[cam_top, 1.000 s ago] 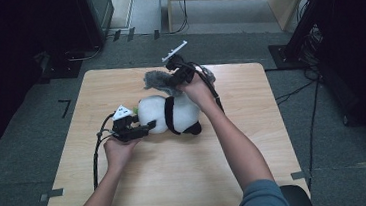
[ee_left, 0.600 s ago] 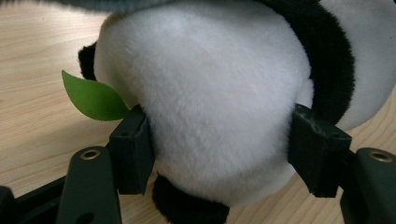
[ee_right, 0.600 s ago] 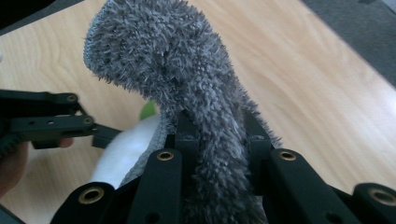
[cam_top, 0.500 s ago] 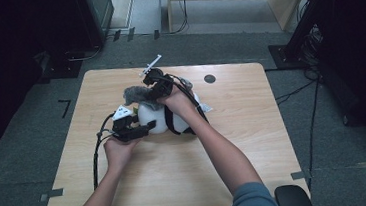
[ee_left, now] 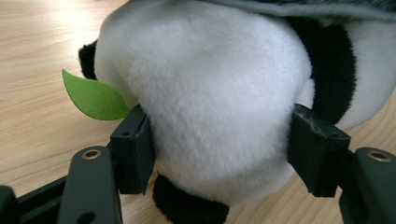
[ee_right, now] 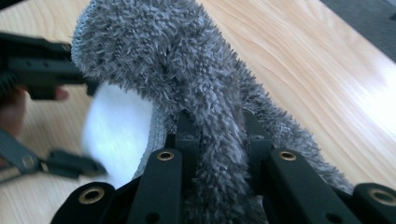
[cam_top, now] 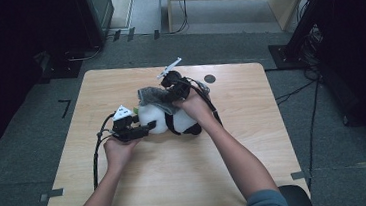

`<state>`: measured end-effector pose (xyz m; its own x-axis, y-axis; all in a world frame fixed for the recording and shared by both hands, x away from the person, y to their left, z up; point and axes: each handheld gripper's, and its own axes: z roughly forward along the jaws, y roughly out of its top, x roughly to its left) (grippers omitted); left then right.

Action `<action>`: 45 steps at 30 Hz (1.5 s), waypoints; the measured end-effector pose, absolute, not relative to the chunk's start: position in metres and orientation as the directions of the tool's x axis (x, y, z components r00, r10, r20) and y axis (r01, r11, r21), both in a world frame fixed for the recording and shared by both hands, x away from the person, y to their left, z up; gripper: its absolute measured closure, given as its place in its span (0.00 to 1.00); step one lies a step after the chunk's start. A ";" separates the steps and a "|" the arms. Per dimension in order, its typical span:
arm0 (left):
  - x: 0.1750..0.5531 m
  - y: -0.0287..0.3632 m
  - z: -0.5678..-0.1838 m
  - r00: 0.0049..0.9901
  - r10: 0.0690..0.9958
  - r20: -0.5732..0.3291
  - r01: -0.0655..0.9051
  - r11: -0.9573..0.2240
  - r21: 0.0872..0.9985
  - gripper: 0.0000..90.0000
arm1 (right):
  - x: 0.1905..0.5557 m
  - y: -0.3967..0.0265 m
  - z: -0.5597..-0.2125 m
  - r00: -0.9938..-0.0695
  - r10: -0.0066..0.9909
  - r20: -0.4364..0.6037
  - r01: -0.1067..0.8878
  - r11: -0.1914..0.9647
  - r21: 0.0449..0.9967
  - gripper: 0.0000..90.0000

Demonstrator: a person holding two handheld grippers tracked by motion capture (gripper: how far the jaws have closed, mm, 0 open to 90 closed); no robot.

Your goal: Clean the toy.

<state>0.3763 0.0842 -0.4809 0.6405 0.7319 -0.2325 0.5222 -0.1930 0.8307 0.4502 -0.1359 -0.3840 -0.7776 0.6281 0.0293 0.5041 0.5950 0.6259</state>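
Note:
A black-and-white panda plush (cam_top: pixel 158 121) lies in the middle of the wooden table (cam_top: pixel 254 142). My left gripper (cam_top: pixel 146 130) is shut on its white rounded end, and both pads (ee_left: pixel 133 149) press into the fur of the plush (ee_left: pixel 210 102). A green felt leaf (ee_left: pixel 93 98) sticks out beside the left pad. My right gripper (cam_top: pixel 169 95) is above the plush, shut on a fuzzy grey cloth (cam_top: pixel 150 94). In the right gripper view the grey cloth (ee_right: pixel 163 60) bunches between the jaws of the right gripper (ee_right: pixel 219 133) and drapes over the plush.
A small dark round mark (cam_top: pixel 210 78) lies on the tabletop behind the right hand. A black cable (cam_top: pixel 96 155) trails from the left gripper toward the near edge. Dark stands and cables (cam_top: pixel 310 36) ring the table on the floor.
The right gripper swung the grey cloth left over the plush, then came back slightly right and lower. The left gripper kept its hold and place.

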 end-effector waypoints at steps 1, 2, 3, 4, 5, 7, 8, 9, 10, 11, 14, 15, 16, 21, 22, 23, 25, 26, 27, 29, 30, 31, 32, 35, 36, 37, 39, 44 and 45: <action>0.376 0.084 -0.481 0.641 0.732 -0.233 0.522 -0.192 0.831 0.35 | 0.447 -0.142 -0.382 -0.772 0.635 0.023 0.504 0.590 0.630 0.83; 0.376 0.084 -0.481 0.641 0.732 -0.234 0.521 -0.191 0.832 0.35 | 0.446 -0.147 -0.381 -0.769 0.639 0.022 0.505 0.586 0.634 0.83; 0.376 0.084 -0.481 0.641 0.731 -0.234 0.522 -0.191 0.831 0.35 | 0.444 -0.153 -0.380 -0.763 0.646 0.020 0.507 0.580 0.637 0.83; 0.376 0.084 -0.481 0.641 0.731 -0.234 0.522 -0.191 0.832 0.35 | 0.443 -0.157 -0.379 -0.759 0.650 0.014 0.508 0.578 0.639 0.83; 0.376 0.084 -0.481 0.640 0.732 -0.232 0.520 -0.191 0.833 0.35 | 0.441 -0.161 -0.379 -0.757 0.653 0.005 0.505 0.581 0.638 0.83; 0.376 0.084 -0.481 0.640 0.732 -0.233 0.521 -0.192 0.832 0.35 | 0.437 -0.172 -0.377 -0.750 0.662 -0.013 0.501 0.580 0.643 0.83; 0.376 0.084 -0.481 0.641 0.732 -0.232 0.520 -0.192 0.832 0.35 | 0.435 -0.176 -0.376 -0.747 0.664 -0.022 0.497 0.580 0.645 0.83; 0.376 0.084 -0.481 0.641 0.732 -0.232 0.520 -0.191 0.832 0.35 | 0.434 -0.180 -0.375 -0.741 0.671 -0.025 0.502 0.577 0.644 0.83; 0.376 0.084 -0.481 0.641 0.732 -0.233 0.521 -0.191 0.832 0.35 | 0.433 -0.185 -0.375 -0.735 0.678 -0.027 0.504 0.572 0.648 0.83; 0.376 0.084 -0.481 0.641 0.731 -0.233 0.520 -0.191 0.832 0.35 | 0.433 -0.188 -0.375 -0.730 0.683 -0.025 0.508 0.567 0.649 0.83; 0.376 0.084 -0.481 0.644 0.729 -0.233 0.519 -0.192 0.833 0.35 | 0.432 -0.202 -0.376 -0.716 0.698 -0.014 0.520 0.547 0.657 0.83; 0.376 0.084 -0.481 0.644 0.728 -0.234 0.520 -0.192 0.832 0.35 | 0.431 -0.205 -0.376 -0.712 0.702 -0.011 0.524 0.541 0.658 0.83; 0.376 0.085 -0.481 0.644 0.728 -0.234 0.520 -0.192 0.832 0.35 | 0.431 -0.207 -0.376 -0.710 0.704 -0.011 0.524 0.539 0.660 0.83; 0.376 0.085 -0.481 0.644 0.727 -0.237 0.522 -0.191 0.831 0.35 | 0.430 -0.214 -0.375 -0.695 0.719 -0.006 0.537 0.525 0.660 0.83; 0.376 0.085 -0.481 0.644 0.728 -0.236 0.522 -0.192 0.831 0.35 | 0.430 -0.214 -0.374 -0.696 0.718 0.001 0.538 0.521 0.663 0.83; 0.376 0.085 -0.481 0.643 0.728 -0.238 0.523 -0.190 0.831 0.35 | 0.430 -0.213 -0.373 -0.694 0.720 0.006 0.540 0.515 0.666 0.83; 0.376 0.085 -0.481 0.642 0.729 -0.239 0.523 -0.189 0.831 0.35 | 0.431 -0.209 -0.369 -0.697 0.717 0.012 0.536 0.509 0.674 0.83; 0.376 0.084 -0.481 0.641 0.730 -0.238 0.523 -0.188 0.832 0.35 | 0.431 -0.206 -0.367 -0.698 0.715 0.024 0.537 0.502 0.678 0.83; 0.376 0.084 -0.481 0.640 0.730 -0.237 0.521 -0.187 0.833 0.35 | 0.431 -0.201 -0.365 -0.702 0.711 0.036 0.535 0.494 0.685 0.83; 0.376 0.084 -0.481 0.641 0.731 -0.236 0.520 -0.188 0.833 0.35 | 0.432 -0.190 -0.363 -0.716 0.697 0.034 0.522 0.503 0.689 0.83; 0.376 0.084 -0.481 0.641 0.731 -0.235 0.520 -0.189 0.833 0.35 | 0.433 -0.186 -0.363 -0.723 0.691 0.030 0.515 0.508 0.690 0.83; 0.376 0.084 -0.480 0.640 0.731 -0.234 0.520 -0.188 0.833 0.35 | 0.433 -0.179 -0.362 -0.730 0.682 0.029 0.510 0.517 0.688 0.83; 0.376 0.084 -0.480 0.641 0.731 -0.232 0.519 -0.190 0.833 0.35 | 0.434 -0.172 -0.362 -0.738 0.675 0.023 0.503 0.527 0.685 0.83; 0.376 0.084 -0.480 0.643 0.730 -0.230 0.516 -0.192 0.835 0.35 | 0.437 -0.152 -0.363 -0.751 0.660 0.030 0.496 0.533 0.685 0.83; 0.376 0.084 -0.480 0.643 0.730 -0.230 0.517 -0.192 0.834 0.35 | 0.438 -0.146 -0.364 -0.756 0.653 0.032 0.492 0.536 0.686 0.83; 0.376 0.084 -0.480 0.644 0.730 -0.229 0.517 -0.194 0.834 0.35 | 0.438 -0.141 -0.364 -0.760 0.649 0.035 0.490 0.538 0.686 0.83; 0.375 0.084 -0.479 0.643 0.730 -0.229 0.517 -0.193 0.834 0.35 | 0.441 -0.128 -0.365 -0.771 0.635 0.037 0.483 0.547 0.684 0.83; 0.374 0.083 -0.479 0.642 0.729 -0.236 0.519 -0.187 0.834 0.35 | 0.444 -0.106 -0.375 -0.783 0.621 0.040 0.482 0.565 0.670 0.82; 0.374 0.083 -0.478 0.641 0.729 -0.241 0.521 -0.183 0.834 0.35 | 0.444 -0.103 -0.378 -0.784 0.620 0.037 0.485 0.574 0.660 0.82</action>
